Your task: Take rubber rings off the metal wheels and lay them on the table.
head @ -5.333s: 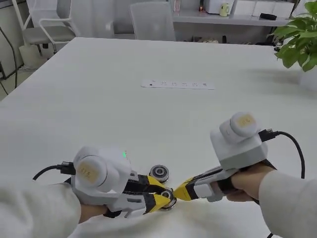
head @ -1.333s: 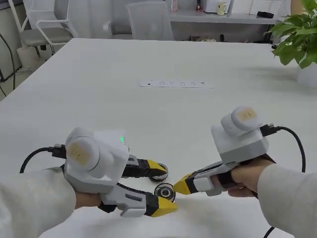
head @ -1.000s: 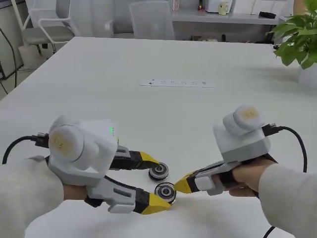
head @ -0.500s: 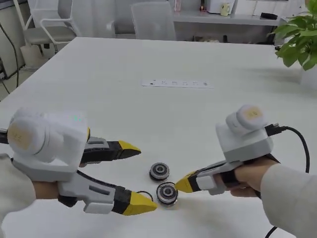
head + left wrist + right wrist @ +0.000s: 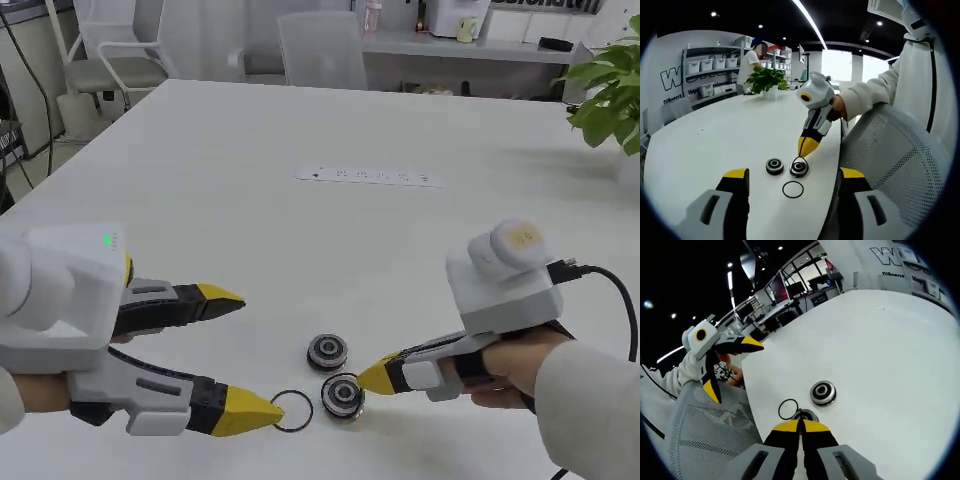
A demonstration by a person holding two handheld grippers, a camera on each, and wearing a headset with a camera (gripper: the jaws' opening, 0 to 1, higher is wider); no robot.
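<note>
the left gripper [image 5: 260, 354] is hovering over the tabletop [image 5: 300, 230] with its jaws spread wide, and one rubber ring [image 5: 291, 411] is lying flat just ahead of its nearer jaw. two metal wheels [image 5: 328, 351] are sitting close together just right of the ring. the right gripper [image 5: 365, 378], jaws pressed together, is pointing its tip at the nearer wheel [image 5: 343, 396].

black rubber ring [image 5: 312, 410], silver wheels [image 5: 327, 351] (dark centres), white table [image 5: 300, 240]
</note>
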